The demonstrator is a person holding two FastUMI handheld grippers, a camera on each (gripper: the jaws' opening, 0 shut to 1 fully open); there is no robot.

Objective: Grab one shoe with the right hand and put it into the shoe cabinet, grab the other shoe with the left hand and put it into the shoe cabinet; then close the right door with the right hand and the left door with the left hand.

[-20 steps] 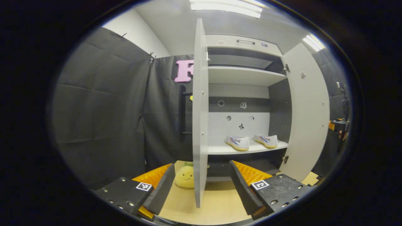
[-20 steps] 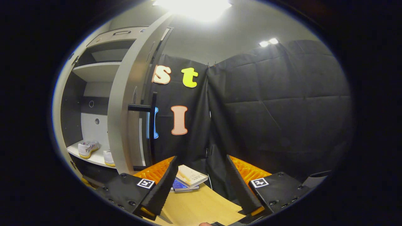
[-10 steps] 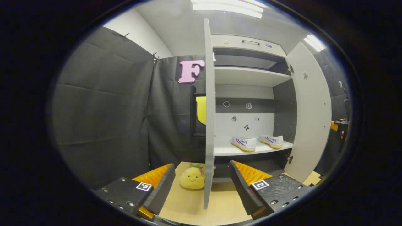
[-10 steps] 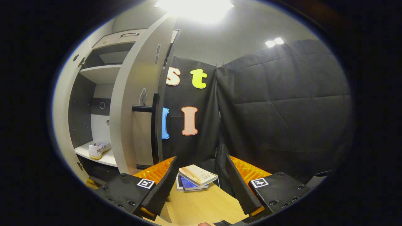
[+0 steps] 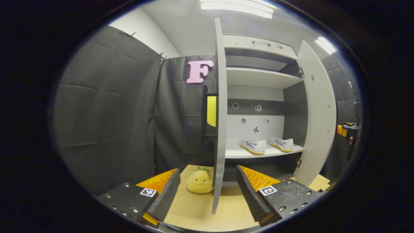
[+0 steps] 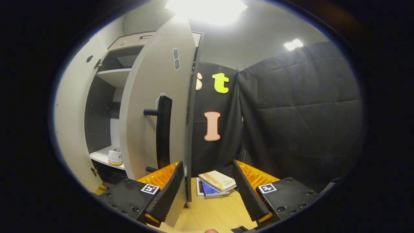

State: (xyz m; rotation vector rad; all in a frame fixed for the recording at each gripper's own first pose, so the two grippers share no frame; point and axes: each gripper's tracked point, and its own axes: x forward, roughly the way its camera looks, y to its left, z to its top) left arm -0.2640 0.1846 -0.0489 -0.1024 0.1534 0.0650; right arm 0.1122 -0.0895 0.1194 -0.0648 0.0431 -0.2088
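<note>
- Shoe cabinet (image 5: 258, 77), centre right of the left gripper view: two white shoes, the left shoe (image 5: 253, 146) and the right shoe (image 5: 282, 144), are seen side by side on its lower shelf (image 5: 239, 153).
- Two doors are counted, both ajar: left door (image 5: 219, 123), right door (image 6: 152, 106).
- Left tongs (image 5: 207, 189) and right tongs (image 6: 207, 187) are spread, empty.
- A plush toy (image 5: 200, 182) is seen at lower centre of the left gripper view; stacked books (image 6: 215, 185) on the surface (image 6: 210, 213) at lower centre of the right gripper view.

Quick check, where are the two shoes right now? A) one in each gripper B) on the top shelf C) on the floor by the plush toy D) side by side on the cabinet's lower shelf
D: in the left gripper view both white shoes sit side by side on the lower shelf of the open cabinet, and both the left gripper and the right gripper are open and empty.
</note>
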